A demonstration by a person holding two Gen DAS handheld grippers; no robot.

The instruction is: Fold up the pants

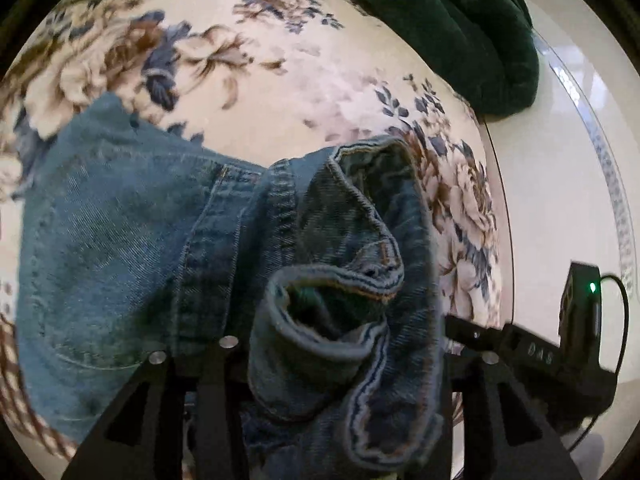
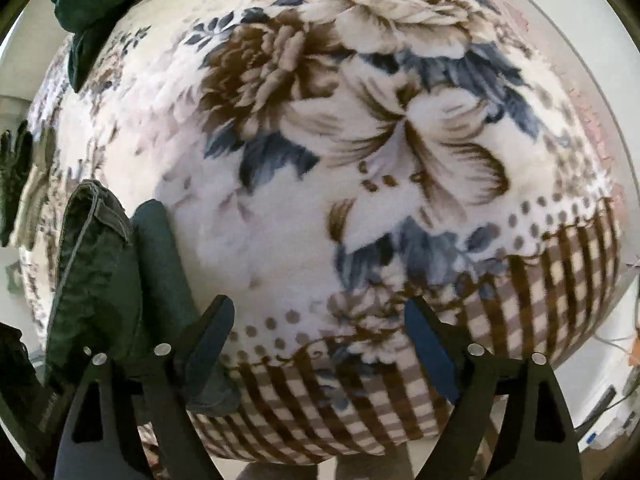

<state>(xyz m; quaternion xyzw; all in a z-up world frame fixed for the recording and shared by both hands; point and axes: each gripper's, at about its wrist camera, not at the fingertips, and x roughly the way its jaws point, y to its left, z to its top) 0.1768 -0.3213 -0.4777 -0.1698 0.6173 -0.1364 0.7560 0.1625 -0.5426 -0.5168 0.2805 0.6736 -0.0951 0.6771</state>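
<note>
The left gripper (image 1: 336,376) has its jaws wide apart, and bunched blue jeans (image 1: 168,240) fill the gap between them; I cannot tell if it is holding them. Only the left view shows the rolled leg cuffs, the seams, and a black box with a green light (image 1: 584,300) on the right. The right gripper (image 2: 320,344) is wide open and holds nothing. Its view shows the jeans only as a dark fold at the left. Both views show the flowery blanket (image 2: 360,120) under them and a dark green cloth (image 1: 460,20) at the far edge.

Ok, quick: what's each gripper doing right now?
Left gripper: jeans bunched between its fingers; grip cannot be told.
Right gripper: open, holding nothing, over the blanket.
</note>
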